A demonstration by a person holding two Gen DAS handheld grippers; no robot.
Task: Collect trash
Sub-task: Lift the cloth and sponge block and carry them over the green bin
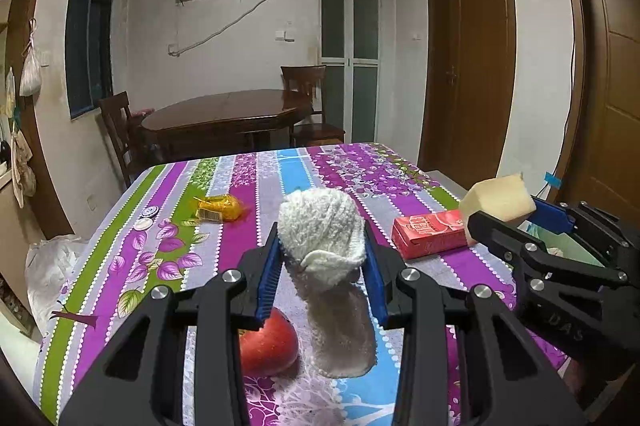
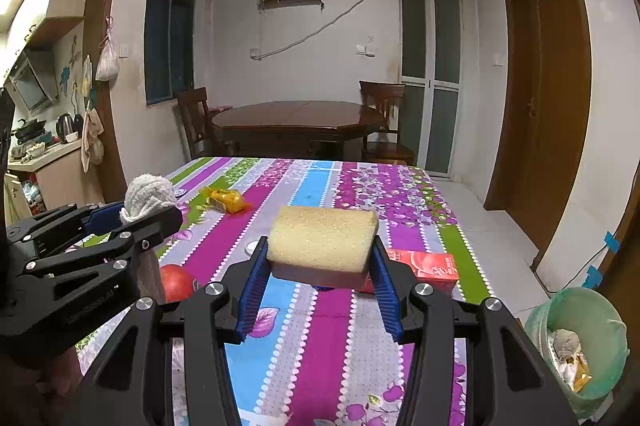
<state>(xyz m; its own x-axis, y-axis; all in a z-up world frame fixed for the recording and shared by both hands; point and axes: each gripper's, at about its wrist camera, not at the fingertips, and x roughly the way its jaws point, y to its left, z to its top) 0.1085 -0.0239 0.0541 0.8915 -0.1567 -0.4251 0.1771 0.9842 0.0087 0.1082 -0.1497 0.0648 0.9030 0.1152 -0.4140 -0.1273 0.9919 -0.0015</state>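
The left gripper (image 1: pixel 324 258) is clenched on a white knitted sock (image 1: pixel 326 238), bunched at the top between the blue pads with its foot hanging down at lower centre of the left wrist view, above the striped floral tablecloth (image 1: pixel 240 242). Just left of the hanging sock, partly hidden behind the gripper, a red apple (image 1: pixel 272 348) sits on the cloth. A crumpled yellow wrapper (image 1: pixel 220 208) lies at centre left of the frame, with two small round bottle caps (image 1: pixel 146 218) further left near the table's edge. A red carton (image 1: pixel 430 232) lies flat at centre right.

In the right wrist view the right gripper (image 2: pixel 320 262) grasps a yellow sponge (image 2: pixel 322 240) with a dark underside, held level in the middle of the frame above the cloth. At lower right, off the table's edge, stands a green trash bin (image 2: pixel 600 350) with crumpled paper and a yellow wrapper inside
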